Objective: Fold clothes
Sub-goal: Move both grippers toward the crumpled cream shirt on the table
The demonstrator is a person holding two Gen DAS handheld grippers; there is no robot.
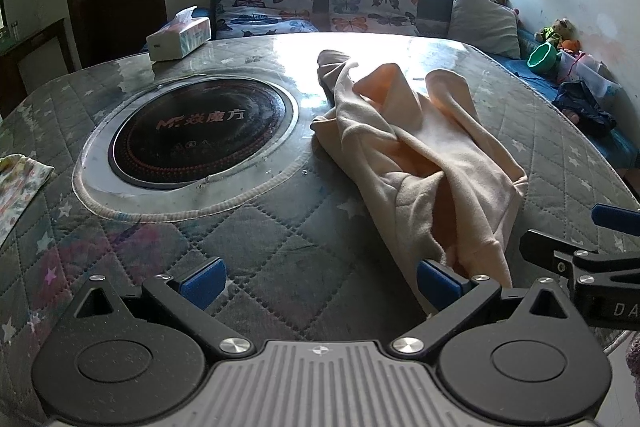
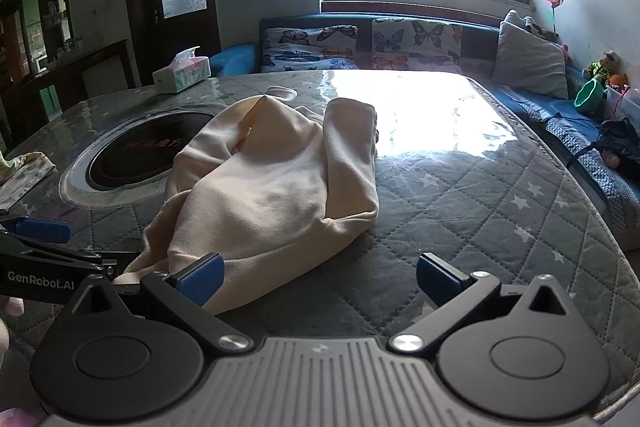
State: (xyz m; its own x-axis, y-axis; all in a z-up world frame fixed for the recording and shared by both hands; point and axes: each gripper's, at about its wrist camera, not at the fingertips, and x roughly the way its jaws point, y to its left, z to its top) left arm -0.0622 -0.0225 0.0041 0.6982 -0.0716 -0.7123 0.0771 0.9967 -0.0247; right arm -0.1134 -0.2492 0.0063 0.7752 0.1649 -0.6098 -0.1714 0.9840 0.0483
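Note:
A cream garment [image 1: 420,155] lies crumpled on the quilted table [image 1: 280,251]; it also shows in the right wrist view [image 2: 272,195]. My left gripper [image 1: 318,285] is open, low over the table, its right finger touching the garment's near hem. My right gripper [image 2: 318,281] is open, its left finger at the garment's near edge. The right gripper shows in the left wrist view [image 1: 592,251], and the left gripper shows in the right wrist view [image 2: 44,247].
A round black cooktop [image 1: 200,131] is set into the table left of the garment. A tissue box [image 1: 180,35] stands at the far left. A floral cloth [image 1: 20,183] lies at the left edge. A sofa with butterfly cushions [image 1: 340,7] runs behind.

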